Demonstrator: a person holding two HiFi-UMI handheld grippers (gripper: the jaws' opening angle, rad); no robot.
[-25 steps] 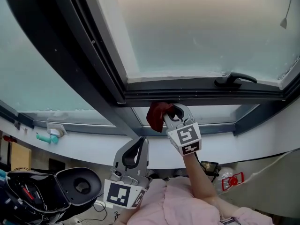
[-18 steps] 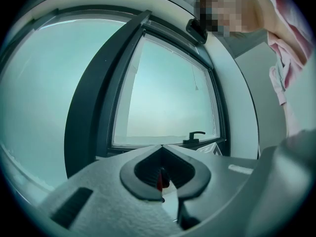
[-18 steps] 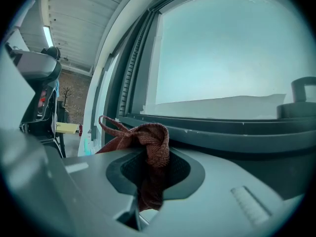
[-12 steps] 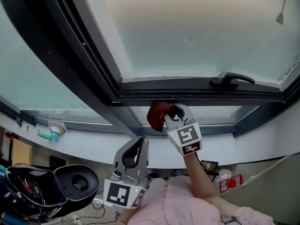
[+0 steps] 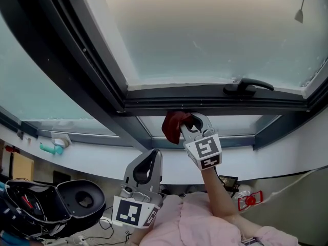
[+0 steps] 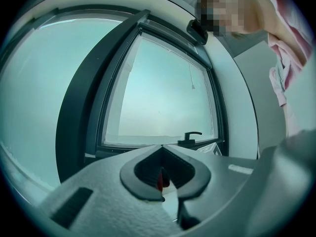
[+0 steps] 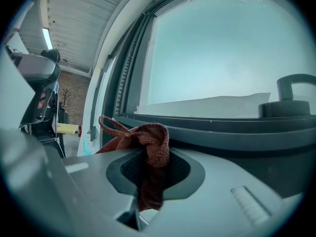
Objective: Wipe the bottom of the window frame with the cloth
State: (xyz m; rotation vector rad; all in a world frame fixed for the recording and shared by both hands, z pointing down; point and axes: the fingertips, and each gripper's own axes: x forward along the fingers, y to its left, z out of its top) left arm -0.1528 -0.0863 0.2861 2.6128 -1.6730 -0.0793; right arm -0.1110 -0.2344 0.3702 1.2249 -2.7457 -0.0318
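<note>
**Cloth raised to the frame's lower rail**

Nearest the body, the left grey two-jaw gripper [image 5: 152,154] hangs low, jaws closed together on nothing, apparently spare. Farther up, the right grey two-jaw gripper [image 5: 190,118] is clenched on the crumpled dark-red knitted cloth [image 5: 173,125]. It holds the cloth at the underside of the dark metal window frame bottom rail [image 5: 220,105], seemingly touching it and placed to wipe along.

I count two claws, my left claw [image 5: 148,159] and right claw [image 5: 187,121]; one cloth [image 5: 173,125]; one handle [image 5: 246,85]; one cord pull [image 5: 299,16].
</note>
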